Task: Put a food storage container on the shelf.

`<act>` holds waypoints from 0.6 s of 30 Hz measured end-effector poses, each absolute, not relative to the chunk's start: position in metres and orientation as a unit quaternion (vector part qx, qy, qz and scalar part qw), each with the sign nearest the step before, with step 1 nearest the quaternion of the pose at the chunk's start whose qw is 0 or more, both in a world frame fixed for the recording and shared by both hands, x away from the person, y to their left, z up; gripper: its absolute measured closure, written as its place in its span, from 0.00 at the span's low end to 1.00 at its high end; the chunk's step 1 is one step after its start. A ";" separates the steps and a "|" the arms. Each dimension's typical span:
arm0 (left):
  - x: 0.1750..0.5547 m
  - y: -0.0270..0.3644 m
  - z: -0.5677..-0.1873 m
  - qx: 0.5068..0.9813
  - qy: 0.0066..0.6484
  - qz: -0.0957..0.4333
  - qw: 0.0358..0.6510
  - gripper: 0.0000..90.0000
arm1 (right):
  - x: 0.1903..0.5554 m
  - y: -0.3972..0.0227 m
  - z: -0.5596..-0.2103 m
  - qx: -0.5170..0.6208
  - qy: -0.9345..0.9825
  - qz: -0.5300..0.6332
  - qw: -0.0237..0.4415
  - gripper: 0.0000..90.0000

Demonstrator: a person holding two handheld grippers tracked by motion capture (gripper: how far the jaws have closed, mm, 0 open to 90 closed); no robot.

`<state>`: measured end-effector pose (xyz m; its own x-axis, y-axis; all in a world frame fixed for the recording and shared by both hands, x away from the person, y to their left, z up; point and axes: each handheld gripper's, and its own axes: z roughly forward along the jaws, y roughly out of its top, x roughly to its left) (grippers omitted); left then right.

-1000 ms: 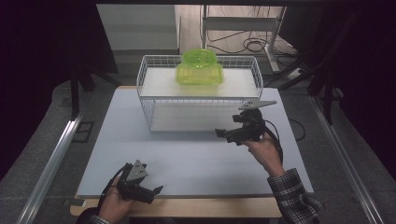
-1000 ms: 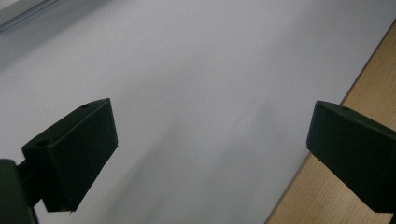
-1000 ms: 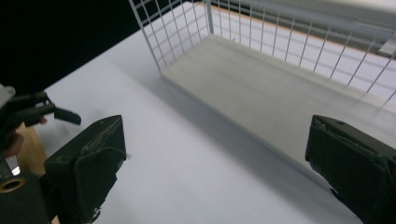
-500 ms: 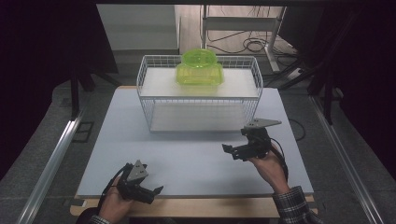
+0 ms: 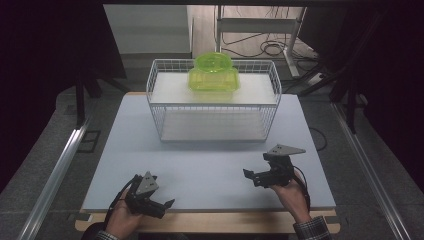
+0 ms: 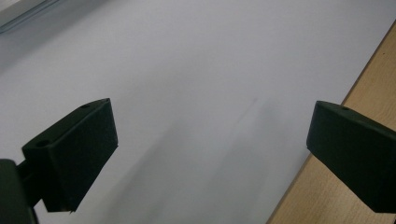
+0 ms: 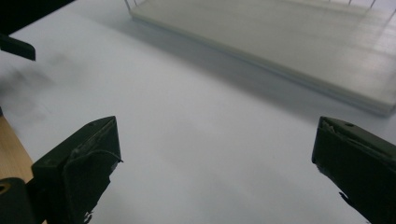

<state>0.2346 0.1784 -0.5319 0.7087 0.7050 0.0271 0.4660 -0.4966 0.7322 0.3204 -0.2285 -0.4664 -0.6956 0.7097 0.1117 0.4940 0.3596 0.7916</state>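
Sitting on the top shelf of the white wire basket [image 5: 165, 107] at the far side of the table: green plastic container [image 5: 213, 74], lid on, well apart from both grippers. Lying bare between basket and grippers: pale blue mat [image 5: 210, 160]. Hovering over the mat's near right: right gripper [image 5: 256, 177], jaws spread wide, gripping nothing. Resting at the near left edge by the wooden table rim [image 6: 327, 186]: left gripper [image 5: 159, 207], jaws wide apart too, holding nothing.

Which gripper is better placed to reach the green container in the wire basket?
Probably right: the right gripper is open and nearer the wire basket holding the green container.
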 end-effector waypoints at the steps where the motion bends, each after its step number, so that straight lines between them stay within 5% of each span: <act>1: 0.235 0.179 -0.532 0.849 0.344 0.164 0.365 0.02 | 0.319 -0.229 -0.469 0.369 0.815 0.427 0.127 0.02; 18: 0.234 0.178 -0.533 0.852 0.338 0.170 0.361 0.02 | 0.311 -0.228 -0.507 0.370 0.841 0.371 0.133 0.02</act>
